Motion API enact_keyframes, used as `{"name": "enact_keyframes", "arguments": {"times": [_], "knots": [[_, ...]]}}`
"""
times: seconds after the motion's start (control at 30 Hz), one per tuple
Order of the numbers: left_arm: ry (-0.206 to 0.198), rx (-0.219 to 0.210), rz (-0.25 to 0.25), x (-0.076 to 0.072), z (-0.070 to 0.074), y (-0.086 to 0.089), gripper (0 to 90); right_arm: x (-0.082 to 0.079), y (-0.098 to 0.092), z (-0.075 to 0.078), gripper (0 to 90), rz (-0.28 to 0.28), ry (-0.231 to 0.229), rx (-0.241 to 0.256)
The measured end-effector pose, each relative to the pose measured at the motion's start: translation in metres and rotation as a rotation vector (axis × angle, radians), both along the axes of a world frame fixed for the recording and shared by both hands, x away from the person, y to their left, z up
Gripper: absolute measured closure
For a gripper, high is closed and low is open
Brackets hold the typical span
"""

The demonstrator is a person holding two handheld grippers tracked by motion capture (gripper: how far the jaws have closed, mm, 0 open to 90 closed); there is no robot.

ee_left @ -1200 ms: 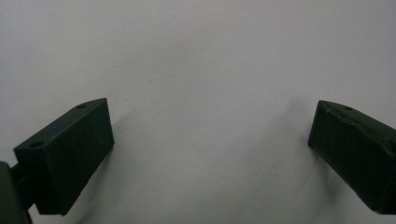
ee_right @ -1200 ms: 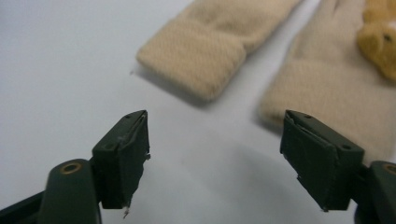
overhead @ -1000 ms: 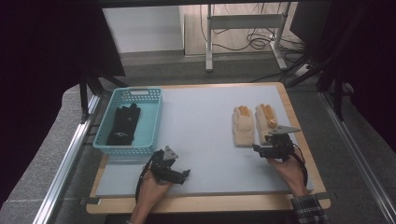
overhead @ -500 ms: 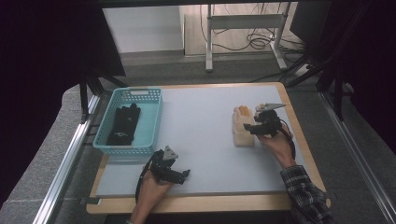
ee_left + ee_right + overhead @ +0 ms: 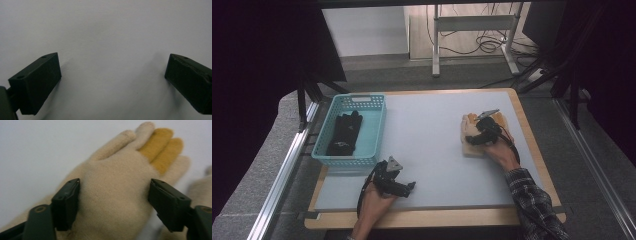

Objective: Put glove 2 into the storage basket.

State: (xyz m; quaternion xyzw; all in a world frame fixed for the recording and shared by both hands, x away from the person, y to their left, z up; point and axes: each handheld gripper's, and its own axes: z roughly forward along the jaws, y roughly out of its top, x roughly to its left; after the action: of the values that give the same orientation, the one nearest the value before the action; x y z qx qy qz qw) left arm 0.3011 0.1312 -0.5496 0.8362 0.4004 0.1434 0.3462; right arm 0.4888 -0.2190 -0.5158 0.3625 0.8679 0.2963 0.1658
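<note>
2 beige gloves [image 5: 472, 135] | 1 basket [image 5: 377, 131] | left gripper [image 5: 112, 82] released | right gripper [image 5: 113, 205] released, straddling glove

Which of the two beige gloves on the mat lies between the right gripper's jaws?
The beige glove nearer the mat's centre, with mustard-yellow fingertips: the open jaws straddle its palm. The other beige glove lies outside them, toward the table's right edge.

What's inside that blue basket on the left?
The blue basket holds black gloves, lying in a dark heap. How many there are, and whether anything lies beneath them, cannot be seen: the heap covers the basket floor there.
</note>
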Motion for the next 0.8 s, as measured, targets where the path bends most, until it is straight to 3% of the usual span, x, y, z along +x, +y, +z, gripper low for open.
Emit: {"name": "enact_keyframes", "arguments": {"times": [0.03,0.07,0.1,0.27,0.4,0.6,0.8], "knots": [[0.000,0.000,0.000,0.000,0.000,0.000,0.6,0.000,-0.002,0.000,37.6,-0.005,0.014,0.023],[0.000,0.000,0.000,0.000,0.000,0.000,0.6,0.000,-0.002,0.000,37.6,-0.005,0.014,0.023],[0.000,0.000,0.001,0.000,0.000,0.000,0.6,-0.003,-0.001,0.002,46.3,-0.005,0.014,0.019],[0.000,-0.001,0.001,0.000,0.000,0.000,0.7,-0.007,0.002,0.004,54.4,-0.037,0.016,0.014],[0.000,-0.001,0.001,0.000,0.000,0.000,0.7,-0.009,-0.001,0.006,56.2,-0.060,0.030,0.062],[0.000,-0.001,0.001,0.000,0.000,0.000,0.8,-0.019,0.000,0.018,58.7,-0.042,-0.009,0.078],[0.000,0.000,0.002,0.000,0.000,0.000,0.9,-0.044,0.007,0.043,59.4,0.003,-0.058,0.106]]}}
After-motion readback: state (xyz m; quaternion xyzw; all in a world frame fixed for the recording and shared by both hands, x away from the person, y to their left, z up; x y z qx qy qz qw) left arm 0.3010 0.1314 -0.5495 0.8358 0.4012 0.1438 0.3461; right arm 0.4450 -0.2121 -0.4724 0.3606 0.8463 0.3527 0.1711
